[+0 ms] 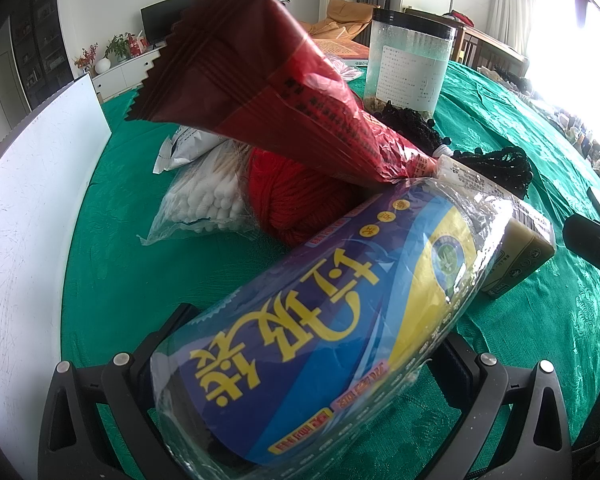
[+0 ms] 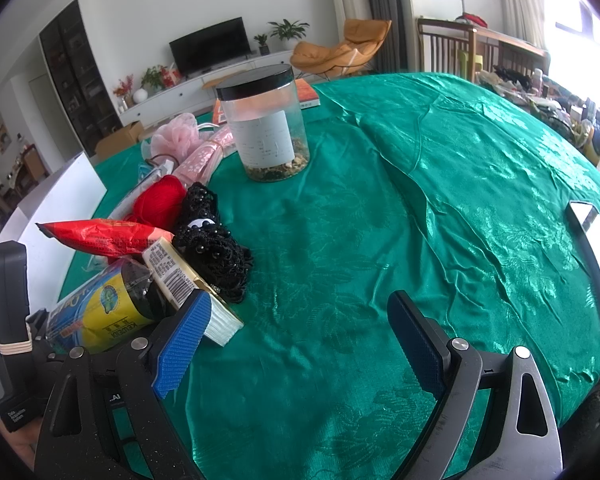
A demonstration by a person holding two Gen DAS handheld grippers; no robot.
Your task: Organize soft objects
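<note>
My left gripper (image 1: 312,360) is shut on a plastic-wrapped blue and yellow roll (image 1: 320,328), which fills the near part of the left wrist view and hides both pads. A red snack packet (image 1: 268,92) leans across the roll's far end. Behind them lie a red yarn ball (image 1: 296,196), a bag of cotton swabs (image 1: 200,200) and a black beaded net piece (image 1: 492,160). My right gripper (image 2: 300,312) is open over bare green tablecloth (image 2: 420,200), its left blue pad beside a tissue pack (image 2: 176,272). The roll (image 2: 100,312) also shows there.
A clear jar with a black lid (image 2: 268,128) stands behind the pile, next to a pink mesh puff (image 2: 180,132) and pink patterned cloth (image 2: 208,156). A white box (image 1: 32,200) runs along the table's left side. A phone (image 2: 596,252) lies at the right.
</note>
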